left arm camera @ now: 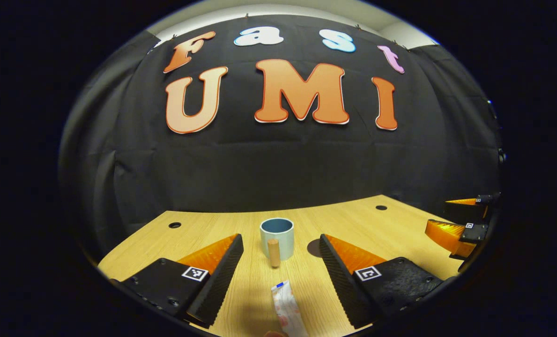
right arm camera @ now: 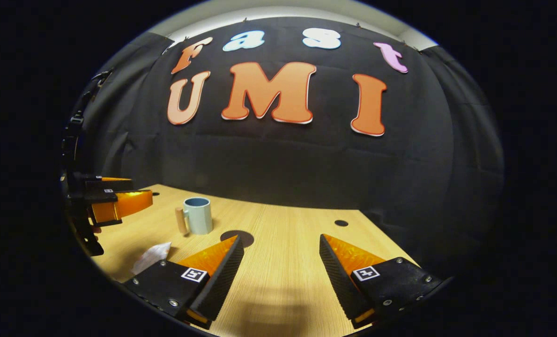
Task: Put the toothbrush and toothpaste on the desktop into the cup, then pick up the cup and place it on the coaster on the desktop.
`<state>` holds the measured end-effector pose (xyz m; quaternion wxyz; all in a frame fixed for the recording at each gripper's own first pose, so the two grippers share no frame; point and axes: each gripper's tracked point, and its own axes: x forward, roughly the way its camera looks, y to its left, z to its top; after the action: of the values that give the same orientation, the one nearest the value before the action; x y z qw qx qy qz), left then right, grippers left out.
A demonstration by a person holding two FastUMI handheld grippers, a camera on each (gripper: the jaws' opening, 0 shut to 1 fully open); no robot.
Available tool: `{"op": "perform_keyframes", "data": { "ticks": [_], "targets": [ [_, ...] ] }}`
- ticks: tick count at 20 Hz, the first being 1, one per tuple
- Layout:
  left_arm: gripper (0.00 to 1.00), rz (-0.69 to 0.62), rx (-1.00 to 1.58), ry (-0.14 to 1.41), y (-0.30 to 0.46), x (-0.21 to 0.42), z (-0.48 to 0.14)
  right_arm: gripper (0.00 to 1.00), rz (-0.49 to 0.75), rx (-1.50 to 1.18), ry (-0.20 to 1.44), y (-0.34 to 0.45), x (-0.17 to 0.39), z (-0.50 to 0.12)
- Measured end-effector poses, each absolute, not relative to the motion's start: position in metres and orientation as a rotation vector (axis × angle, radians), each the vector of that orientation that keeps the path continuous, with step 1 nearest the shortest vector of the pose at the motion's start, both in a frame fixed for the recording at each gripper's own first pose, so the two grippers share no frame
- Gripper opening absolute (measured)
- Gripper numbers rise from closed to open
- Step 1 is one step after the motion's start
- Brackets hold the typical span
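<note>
A pale blue cup (left arm camera: 277, 232) with a wooden handle (left arm camera: 273, 252) stands upright on the wooden desktop (left arm camera: 241, 290), straight ahead of my left gripper (left arm camera: 280, 239). That gripper is open, its fingers wide apart and holding nothing. A white toothpaste tube (left arm camera: 287, 306) lies flat between the fingers, nearer the camera than the cup. A dark round coaster (left arm camera: 314, 247) lies just right of the cup, partly behind my finger. In the right gripper view, the cup (right arm camera: 198, 215), coaster (right arm camera: 238, 236) and toothpaste tube (right arm camera: 151, 256) sit to the left of my right gripper (right arm camera: 280, 239), which is open and holds nothing.
Round cable holes (left arm camera: 174, 225) (left arm camera: 381, 207) (right arm camera: 341, 223) mark the back of the desktop. The right gripper (left arm camera: 461, 224) hovers at the far right of the left gripper view. The left gripper (right arm camera: 114, 201) hovers at the far left of the right gripper view.
</note>
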<state>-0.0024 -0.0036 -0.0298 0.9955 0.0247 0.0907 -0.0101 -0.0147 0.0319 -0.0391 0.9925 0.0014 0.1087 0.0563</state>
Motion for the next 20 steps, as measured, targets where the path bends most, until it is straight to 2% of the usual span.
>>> {"op": "perform_keyframes", "data": {
  "ticks": [4, 11, 12, 13, 16, 18, 20],
  "targets": [
    [0.97, -0.039, 0.082, 0.294, -0.005, -0.003, -0.049, 0.87, 0.185, 0.006, 0.323, 0.049, -0.018, -0.054],
    [0.98, -0.108, -0.001, 0.647, 0.001, 0.008, -0.108, 0.74, 0.28, 0.044, 0.611, 0.085, -0.008, -0.092],
    [0.98, -0.116, -0.007, 0.682, 0.0, 0.008, -0.113, 0.67, 0.29, 0.045, 0.645, 0.087, -0.008, -0.094],
    [0.98, -0.125, -0.016, 0.725, -0.001, 0.007, -0.116, 0.71, 0.307, 0.055, 0.696, 0.092, -0.011, -0.099],
    [1.0, -0.137, -0.036, 0.839, -0.002, 0.005, -0.126, 0.68, 0.35, 0.086, 0.805, 0.111, -0.011, -0.125],
    [0.98, -0.143, -0.042, 0.9, -0.003, 0.005, -0.128, 0.63, 0.358, 0.081, 0.857, 0.113, -0.013, -0.129],
    [0.96, -0.141, -0.046, 0.965, -0.002, 0.001, -0.127, 0.62, 0.353, 0.066, 0.908, 0.115, -0.013, -0.139]
  ]
}}
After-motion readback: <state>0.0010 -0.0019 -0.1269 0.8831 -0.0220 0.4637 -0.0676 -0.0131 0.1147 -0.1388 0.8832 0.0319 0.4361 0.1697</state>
